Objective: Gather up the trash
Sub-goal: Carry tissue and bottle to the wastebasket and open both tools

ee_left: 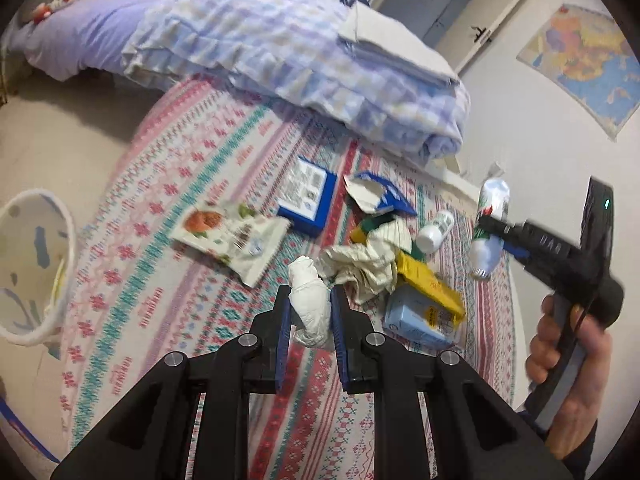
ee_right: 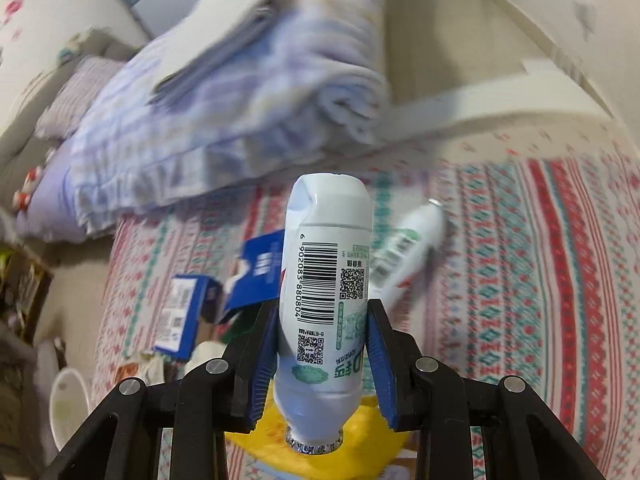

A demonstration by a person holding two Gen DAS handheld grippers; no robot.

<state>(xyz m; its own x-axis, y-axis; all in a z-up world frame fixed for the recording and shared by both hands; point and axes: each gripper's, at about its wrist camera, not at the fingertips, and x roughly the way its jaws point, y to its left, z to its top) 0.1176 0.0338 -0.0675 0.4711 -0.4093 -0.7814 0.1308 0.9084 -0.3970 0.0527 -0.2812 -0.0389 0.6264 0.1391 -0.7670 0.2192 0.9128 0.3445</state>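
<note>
Left tool (ee_left: pixel 310 312): clamped on a crumpled white tissue (ee_left: pixel 310 300).
Right tool (ee_right: pixel 320 360): gripping a white bottle (ee_right: pixel 328 280), cap end toward the camera.

Glossy plastic bottle (ee_right: pixel 326 280), crumpled paper wad (ee_left: pixel 310 304), woven cloth rug (ee_left: pixel 200 184) (matt)

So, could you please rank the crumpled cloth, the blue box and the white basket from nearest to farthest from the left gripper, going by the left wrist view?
1. Crumpled cloth: just beyond and right of the left gripper, which is shut on a white wad.
2. Blue box: farther up the rug, mid-frame.
3. White basket: far off at the left edge.
</note>
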